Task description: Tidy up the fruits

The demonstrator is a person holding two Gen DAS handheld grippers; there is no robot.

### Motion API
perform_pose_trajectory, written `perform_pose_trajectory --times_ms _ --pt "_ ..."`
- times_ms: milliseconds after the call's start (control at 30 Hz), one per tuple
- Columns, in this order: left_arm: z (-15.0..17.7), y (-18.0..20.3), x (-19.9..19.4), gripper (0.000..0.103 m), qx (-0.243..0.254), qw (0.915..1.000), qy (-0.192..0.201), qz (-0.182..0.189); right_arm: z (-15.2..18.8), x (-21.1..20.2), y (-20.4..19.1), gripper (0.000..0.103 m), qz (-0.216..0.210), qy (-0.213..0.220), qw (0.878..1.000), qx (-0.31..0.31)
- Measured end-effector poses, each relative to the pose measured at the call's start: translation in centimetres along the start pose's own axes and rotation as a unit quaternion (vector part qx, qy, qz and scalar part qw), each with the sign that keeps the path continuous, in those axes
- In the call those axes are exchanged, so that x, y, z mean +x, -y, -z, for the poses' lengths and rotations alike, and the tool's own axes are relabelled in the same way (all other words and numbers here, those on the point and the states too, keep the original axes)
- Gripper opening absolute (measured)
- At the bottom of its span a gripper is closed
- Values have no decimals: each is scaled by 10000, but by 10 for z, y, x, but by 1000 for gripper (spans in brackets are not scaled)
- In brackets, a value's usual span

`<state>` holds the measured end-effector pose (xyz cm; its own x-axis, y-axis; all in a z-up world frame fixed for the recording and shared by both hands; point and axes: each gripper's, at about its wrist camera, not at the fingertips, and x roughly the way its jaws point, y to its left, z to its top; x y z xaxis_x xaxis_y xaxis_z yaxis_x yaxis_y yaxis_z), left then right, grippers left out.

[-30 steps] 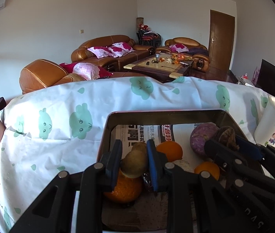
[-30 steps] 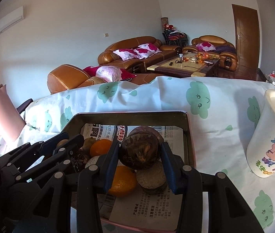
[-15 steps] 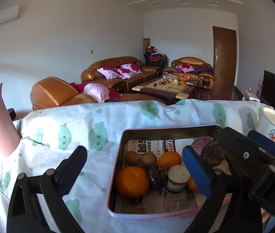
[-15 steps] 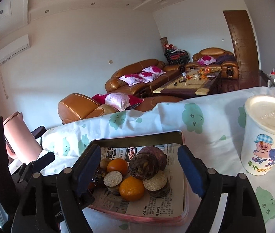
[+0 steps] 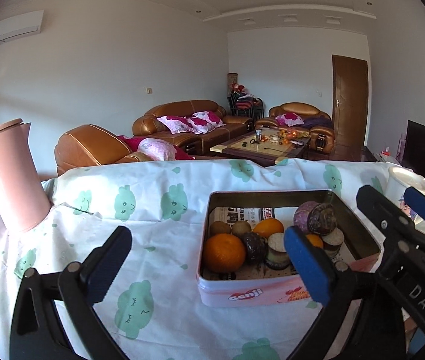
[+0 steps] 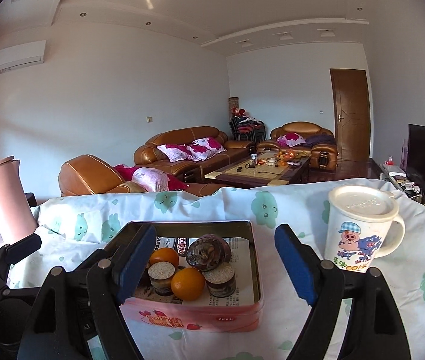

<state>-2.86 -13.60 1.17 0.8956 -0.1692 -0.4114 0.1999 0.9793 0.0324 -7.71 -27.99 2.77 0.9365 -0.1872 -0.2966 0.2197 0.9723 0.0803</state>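
Pink tin (image 5: 275,295) held oranges (image 5: 223,256) and other fruit on the cloth (image 5: 158,240). Left gripper (image 5: 209,265) and right gripper (image 6: 215,265) stood spread wide and empty, jaws just having opened.

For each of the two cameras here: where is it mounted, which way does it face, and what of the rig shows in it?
Left wrist: on the left gripper, facing across the table at the tin of fruit; its open fingers frame the view, the right gripper intrudes at right.
Right wrist: on the right gripper, facing the tin and mug; open fingers show, left gripper at far left.
Shared: tin, mug, pink kettle, sofas.
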Motion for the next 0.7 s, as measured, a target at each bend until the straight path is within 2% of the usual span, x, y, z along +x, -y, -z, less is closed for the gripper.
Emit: perform_pose_trajectory --times_ms 300,700 --pt "8 -5 -17 103 45 9996 272 -61 6 -32 5 83 160 323 9992 167" --pt "6 -6 -18 103 40 9995 296 -77 8 -35 6 83 205 337 9990 225"
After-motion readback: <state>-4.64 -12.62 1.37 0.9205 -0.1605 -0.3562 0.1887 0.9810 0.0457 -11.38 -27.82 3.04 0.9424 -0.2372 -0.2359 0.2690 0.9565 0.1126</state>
